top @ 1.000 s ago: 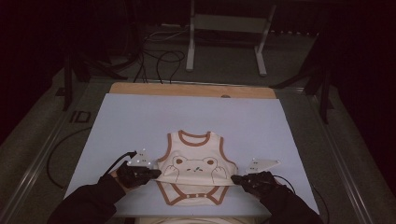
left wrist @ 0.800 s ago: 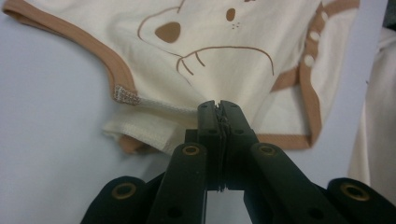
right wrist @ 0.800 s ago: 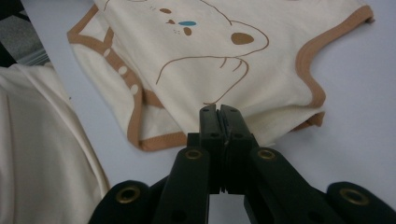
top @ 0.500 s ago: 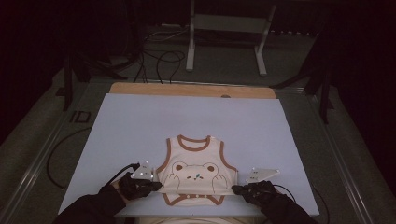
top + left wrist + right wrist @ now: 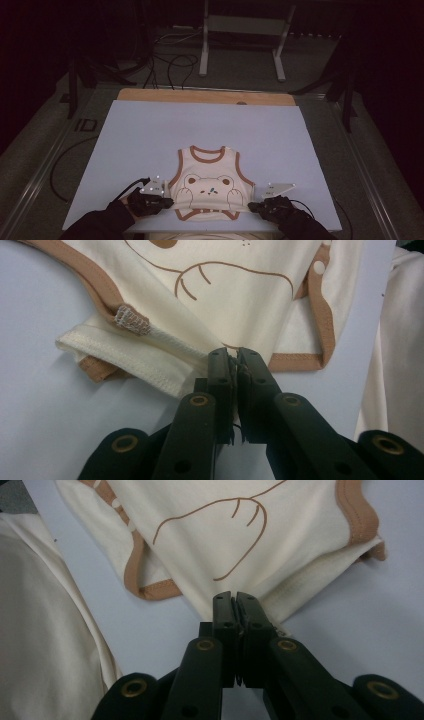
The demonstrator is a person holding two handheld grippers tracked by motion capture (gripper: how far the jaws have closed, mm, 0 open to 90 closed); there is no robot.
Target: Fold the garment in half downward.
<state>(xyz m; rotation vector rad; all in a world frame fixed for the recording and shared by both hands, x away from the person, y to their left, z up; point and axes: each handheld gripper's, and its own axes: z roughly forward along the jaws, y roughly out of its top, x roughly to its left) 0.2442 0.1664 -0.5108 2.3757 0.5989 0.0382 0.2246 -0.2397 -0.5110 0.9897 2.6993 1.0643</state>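
You have the cream sleeveless baby vest with brown trim and a bear print [image 5: 209, 187] lying near the front edge of the pale blue bench top [image 5: 150, 130]. Your left gripper [image 5: 232, 354] is clenched on its side fold, and your right gripper [image 5: 235, 598] pinches the opposite side. Keep both hands level and matched, holding the fabric taut so the fold lands square without wrinkles.

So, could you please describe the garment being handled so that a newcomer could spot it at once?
On the pale blue sheet covering the table, near the person's edge, lies a small sleeveless vest. It is cream with brown trim and a bear drawn on its front, pinched at each lower side by a gripper.
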